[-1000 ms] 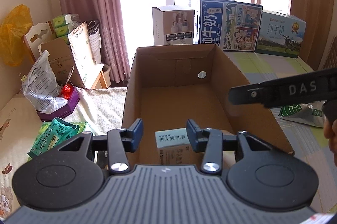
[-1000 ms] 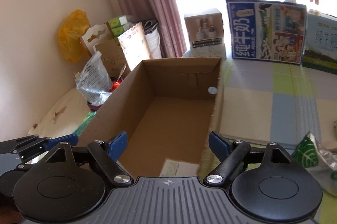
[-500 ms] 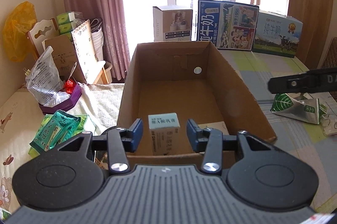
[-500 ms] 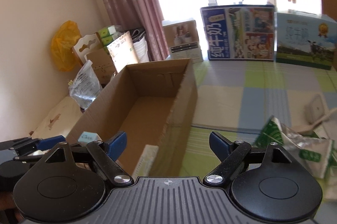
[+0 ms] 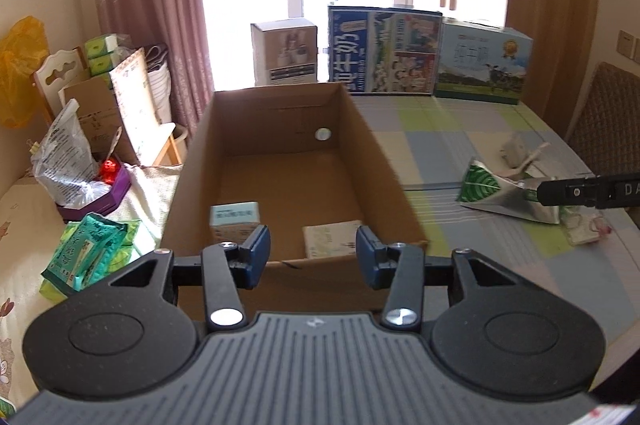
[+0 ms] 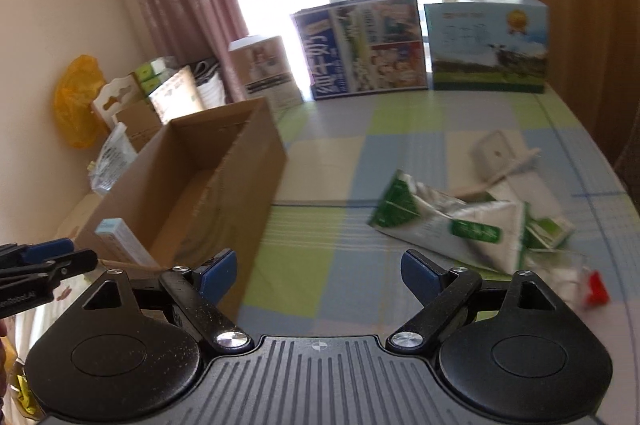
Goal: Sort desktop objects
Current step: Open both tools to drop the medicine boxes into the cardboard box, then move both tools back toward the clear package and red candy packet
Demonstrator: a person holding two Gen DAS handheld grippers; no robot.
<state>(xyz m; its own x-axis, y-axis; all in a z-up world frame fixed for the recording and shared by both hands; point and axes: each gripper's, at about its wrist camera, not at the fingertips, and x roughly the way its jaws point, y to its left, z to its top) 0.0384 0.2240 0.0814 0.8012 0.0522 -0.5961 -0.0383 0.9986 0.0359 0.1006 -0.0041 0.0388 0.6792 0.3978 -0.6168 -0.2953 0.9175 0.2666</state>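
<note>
The cardboard box [image 5: 384,161] stands open-topped (two packets [image 5: 234,221] on its floor), back half free.

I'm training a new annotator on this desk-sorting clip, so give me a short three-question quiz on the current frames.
1. True or false: the left tongs are shut on the small pale-blue carton.
2. Multiple choice: where does the green-and-silver pouch lie? A) inside the cardboard box B) on the checked tablecloth, right of the box C) in the right tongs
3. Fill in: besides the blue carton, the box holds a flat ____ packet near its front wall.

Key: 1 false, both tongs are open and hold nothing; 2 B; 3 white.
</note>
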